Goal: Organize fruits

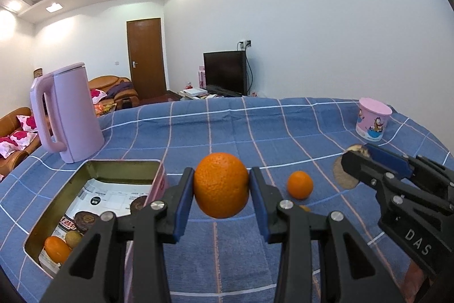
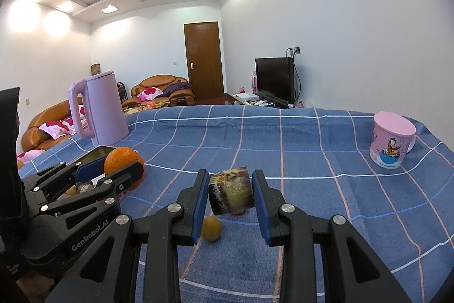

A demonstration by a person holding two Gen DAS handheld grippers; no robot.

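Note:
My left gripper [image 1: 222, 185] is shut on a large orange [image 1: 221, 184] and holds it above the blue checked cloth, just right of an open pink tin [image 1: 124, 165]. The tin holds a small orange [image 1: 56, 248], a greenish fruit [image 1: 73, 238] and dark round items on printed paper. My right gripper [image 2: 230, 190] is shut on a small printed package [image 2: 231, 190], held above the cloth. A small orange [image 1: 300, 185] lies on the cloth between the grippers. A yellowish fruit [image 2: 211, 228] lies below the right gripper's left finger.
A pink kettle [image 1: 71, 112] stands at the back left behind the tin. A pink cartoon cup [image 1: 372, 119] stands at the far right. A round woven coaster [image 1: 344, 175] lies under the right gripper. Sofas, a door and a TV are beyond the table.

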